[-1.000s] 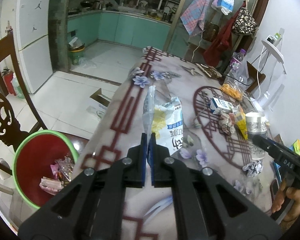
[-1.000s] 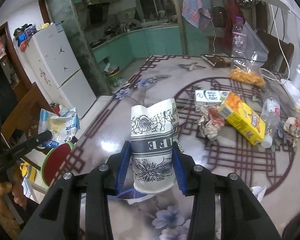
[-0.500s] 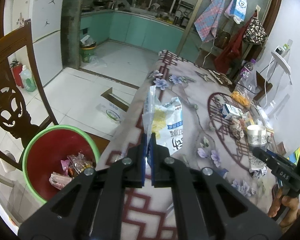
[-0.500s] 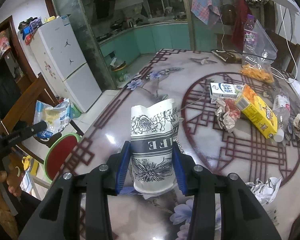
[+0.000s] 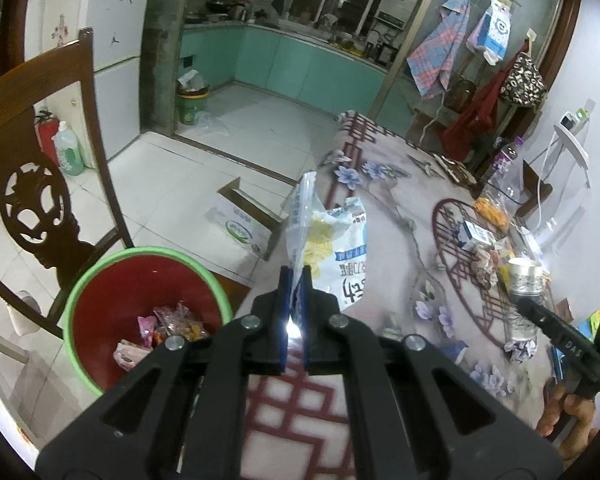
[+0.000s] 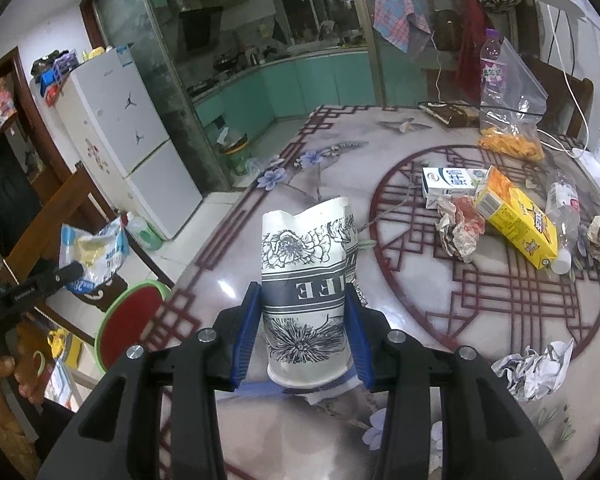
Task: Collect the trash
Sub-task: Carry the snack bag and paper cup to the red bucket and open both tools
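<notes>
- Two grippers are each carrying a piece of trash, and the account runs from the left side of the scene to the right.
- A carved wooden chair [image 5: 40,184] stands farthest left, on the white tiled floor.
- Just beside the chair sits a red bin with a green rim [image 5: 112,276]; crumpled wrappers [image 5: 168,332] lie in its bottom.
- The left gripper [image 5: 295,280] has its jaws pressed fully together on the edge of a white, blue and yellow snack bag [image 5: 340,252], which stands up from the pads.
- In the left wrist view the bag hangs over the table's edge, to the right of the bin and not over its opening.
- The table [image 6: 480,320] has a glossy top with flowers and a red lattice pattern.
- The right gripper [image 6: 304,308] has its jaws partly apart, both blue pads pressed against the sides of a paper cup [image 6: 306,280] printed with dark flowers.
- The cup is upright, its rim dented, and it is held above the table near the front edge.
- Further right on the table lie a small milk carton [image 6: 450,180], a crumpled wrapper [image 6: 458,228], a yellow box [image 6: 516,220] and a clear plastic bottle [image 6: 562,216] on its side.
- A crumpled ball of paper [image 6: 536,368] rests near the table's right front.
</notes>
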Tool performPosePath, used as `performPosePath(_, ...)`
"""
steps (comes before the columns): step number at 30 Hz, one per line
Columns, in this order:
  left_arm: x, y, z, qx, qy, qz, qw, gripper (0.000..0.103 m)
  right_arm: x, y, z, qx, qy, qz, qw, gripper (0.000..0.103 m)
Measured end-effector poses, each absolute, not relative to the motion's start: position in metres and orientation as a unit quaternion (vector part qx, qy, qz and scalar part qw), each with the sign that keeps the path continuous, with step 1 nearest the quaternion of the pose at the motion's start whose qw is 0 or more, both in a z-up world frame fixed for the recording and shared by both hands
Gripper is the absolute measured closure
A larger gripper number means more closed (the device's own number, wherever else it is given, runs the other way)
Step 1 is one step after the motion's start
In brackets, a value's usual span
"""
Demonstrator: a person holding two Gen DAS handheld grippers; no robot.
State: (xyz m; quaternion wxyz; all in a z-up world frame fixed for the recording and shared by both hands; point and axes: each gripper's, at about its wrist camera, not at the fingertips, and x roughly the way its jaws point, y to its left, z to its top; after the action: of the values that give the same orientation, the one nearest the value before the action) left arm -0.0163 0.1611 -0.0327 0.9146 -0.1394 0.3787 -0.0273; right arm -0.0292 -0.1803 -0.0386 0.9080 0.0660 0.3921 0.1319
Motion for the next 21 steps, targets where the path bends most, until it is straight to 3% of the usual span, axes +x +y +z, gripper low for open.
performPosePath(21,-0.032,0.202,-0.032,-0.135,0.365,0.019,0.921,0.101,-0.024,-0.08,-0.017,0.088,0.364,0.211,0.903,0.063)
